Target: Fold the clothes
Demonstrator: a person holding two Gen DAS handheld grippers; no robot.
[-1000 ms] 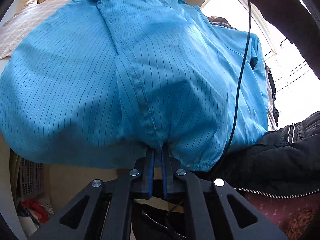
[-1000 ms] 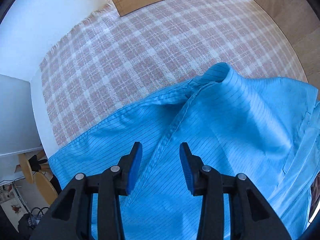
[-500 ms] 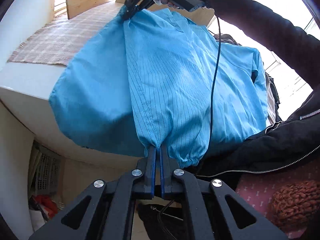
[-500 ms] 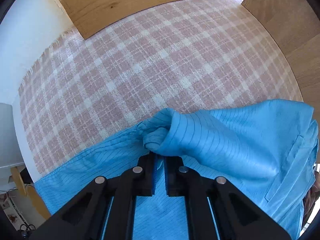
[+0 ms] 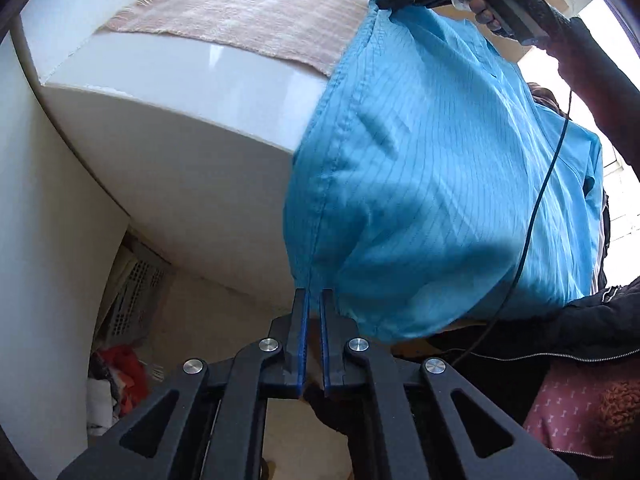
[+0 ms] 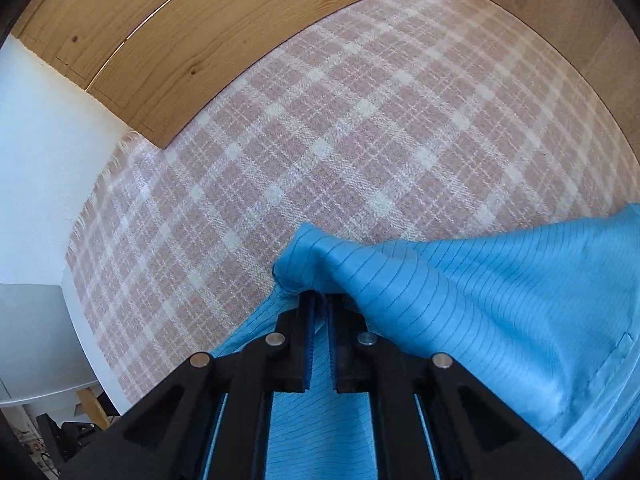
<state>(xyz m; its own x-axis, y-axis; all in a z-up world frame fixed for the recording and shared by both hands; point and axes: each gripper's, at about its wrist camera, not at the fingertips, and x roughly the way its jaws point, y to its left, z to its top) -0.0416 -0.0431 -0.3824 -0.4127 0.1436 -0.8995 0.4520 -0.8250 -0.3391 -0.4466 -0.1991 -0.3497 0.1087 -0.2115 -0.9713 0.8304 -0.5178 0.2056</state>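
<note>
the bright blue pinstriped cloth garment [image 5: 432,184] hangs stretched between the two claws, partly over the edge of the white table [image 5: 192,80] and partly in the air in front of it. the left claw [image 5: 314,300] is clamped on the garment's lower hem, right where a stitched seam runs down to the edge. the right claw [image 6: 319,302] is clamped on a bunched fold of the same garment, with the cloth draping over its right finger; in the left wrist view it shows at the top, held in a gloved hand [image 5: 504,0] in a dark sleeve, pinching the garment's upper corner. a pink and white checked woven cloth [image 6: 340,140] covers the table top beneath the right claw, and pale wooden boards [image 6: 192,28] stand along its far side. a thin black cable [image 5: 536,208] hangs across the garment.
</note>
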